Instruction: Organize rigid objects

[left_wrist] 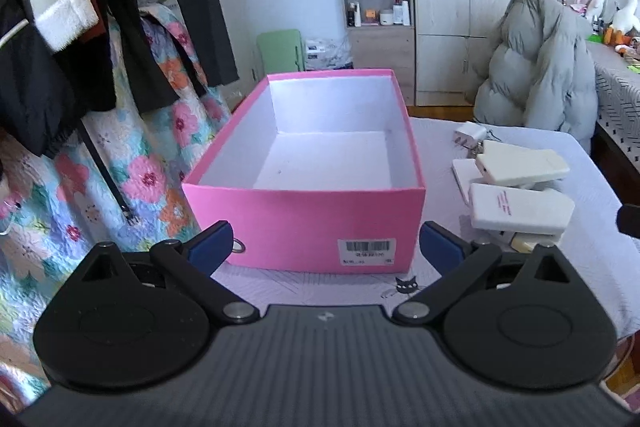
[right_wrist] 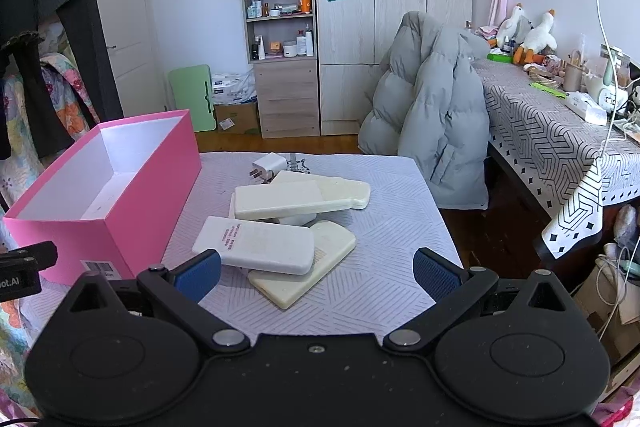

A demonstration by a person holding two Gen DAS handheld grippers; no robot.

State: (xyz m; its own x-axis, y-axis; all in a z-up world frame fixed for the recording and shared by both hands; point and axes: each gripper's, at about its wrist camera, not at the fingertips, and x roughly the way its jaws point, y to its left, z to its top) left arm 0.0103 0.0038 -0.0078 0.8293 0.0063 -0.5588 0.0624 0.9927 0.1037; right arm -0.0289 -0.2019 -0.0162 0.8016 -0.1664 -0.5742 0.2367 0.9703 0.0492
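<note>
Empty pink box point(left_wrist: 320, 223), both grippers spread

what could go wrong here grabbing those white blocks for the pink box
The white blocks lie stacked and overlapping, so lifting one may drag or topple the others.

The pile sits toward the right side of the table, so a nudged block might slide off.

The pink box is light, open cardboard; the right gripper, jaws open, could shove it when dropping a block in.

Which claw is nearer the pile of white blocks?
Right. The right claw faces the pile of white blocks head-on, just short of it. The left claw sits in front of the pink box, with the pile off to its right.
</note>
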